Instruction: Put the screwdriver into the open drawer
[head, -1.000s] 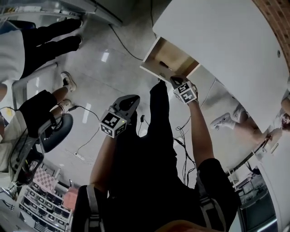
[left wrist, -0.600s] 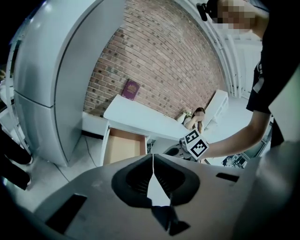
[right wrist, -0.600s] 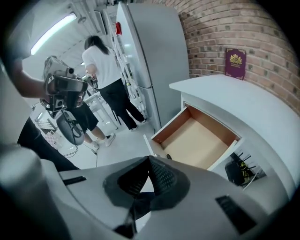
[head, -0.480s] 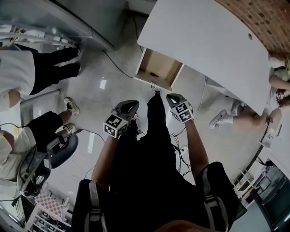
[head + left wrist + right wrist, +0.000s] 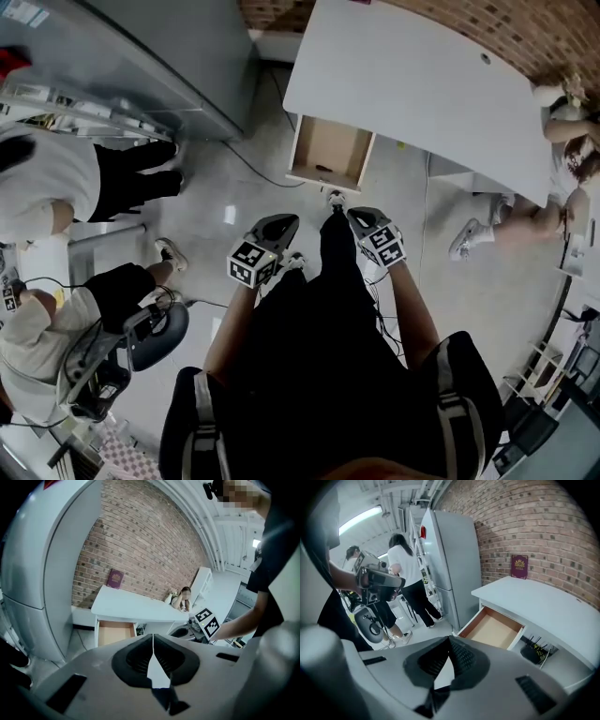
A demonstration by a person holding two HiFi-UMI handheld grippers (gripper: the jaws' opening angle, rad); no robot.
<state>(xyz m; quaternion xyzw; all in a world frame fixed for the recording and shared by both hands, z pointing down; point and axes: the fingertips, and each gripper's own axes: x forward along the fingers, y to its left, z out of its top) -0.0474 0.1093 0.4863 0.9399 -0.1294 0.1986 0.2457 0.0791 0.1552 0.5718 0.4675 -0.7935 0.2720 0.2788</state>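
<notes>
A white desk (image 5: pixel 422 84) has its wooden drawer (image 5: pixel 330 148) pulled open toward me. In the head view a small dark thing (image 5: pixel 323 170) lies inside near the drawer's front wall, too small to tell if it is the screwdriver. My left gripper (image 5: pixel 285 221) and right gripper (image 5: pixel 355 215) hang side by side over the floor, short of the drawer. Both are shut with nothing between the jaws. The left gripper view shows its gripper (image 5: pixel 152 641) and the drawer (image 5: pixel 114 632). In the right gripper view its gripper (image 5: pixel 449 643) is below the drawer (image 5: pixel 492 629).
A tall grey fridge (image 5: pixel 178 56) stands left of the desk. Two people (image 5: pixel 56 178) and an office chair (image 5: pixel 155 333) are on the left, and another person (image 5: pixel 562 122) is at the desk's right end. Cables (image 5: pixel 380 309) trail across the floor. A dark red book (image 5: pixel 519 566) stands on the desk.
Both grippers have risen and drawn back from the drawer. The right one was at the drawer's front edge a second ago. The drawer now looks smaller and farther off.
</notes>
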